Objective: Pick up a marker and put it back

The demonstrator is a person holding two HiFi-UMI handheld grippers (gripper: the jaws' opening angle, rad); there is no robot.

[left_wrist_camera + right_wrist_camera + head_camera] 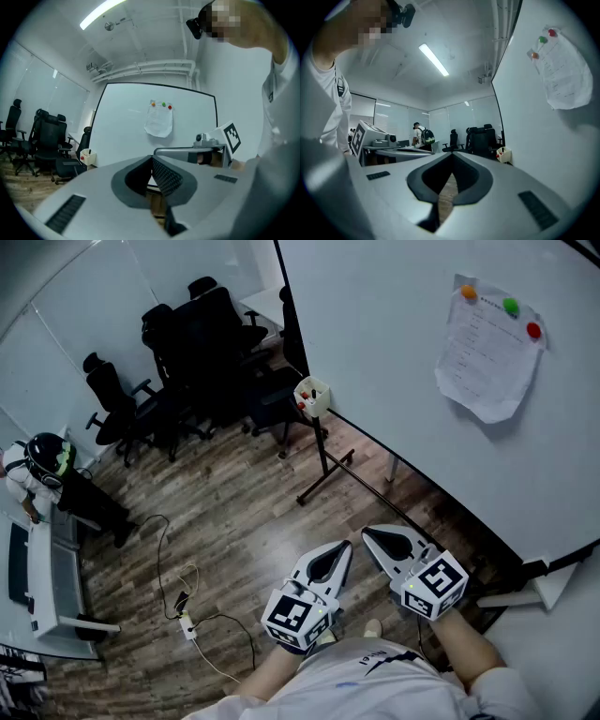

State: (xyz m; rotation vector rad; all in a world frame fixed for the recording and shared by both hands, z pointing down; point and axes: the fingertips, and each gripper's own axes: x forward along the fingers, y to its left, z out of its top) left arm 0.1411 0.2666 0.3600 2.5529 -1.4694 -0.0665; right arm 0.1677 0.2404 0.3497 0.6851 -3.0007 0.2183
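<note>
Currently: marker [313, 393], standing in the white holder [320, 407] at the whiteboard [403, 352] edge, twelve o'clock from my grippers, well apart. Judged light, rigid, smooth-barrelled; pinch mid-barrel. Left gripper [339, 551] and right gripper [374, 538]: both pressed together, empty.

Two grippers show: the left gripper [339, 554] and the right gripper [373, 538]. Ahead of them stands one whiteboard [394, 352] with one sheet of paper [487, 357] held by three magnets [511, 307]: one orange, one green, one red. Ahead and to the left is one marker holder [312, 395]; its markers [304, 402] are too small to count. Farther left are at least four black chairs [202, 334], which overlap. Far left of the left gripper are one person [42, 470] and one power strip [187, 624].
</note>
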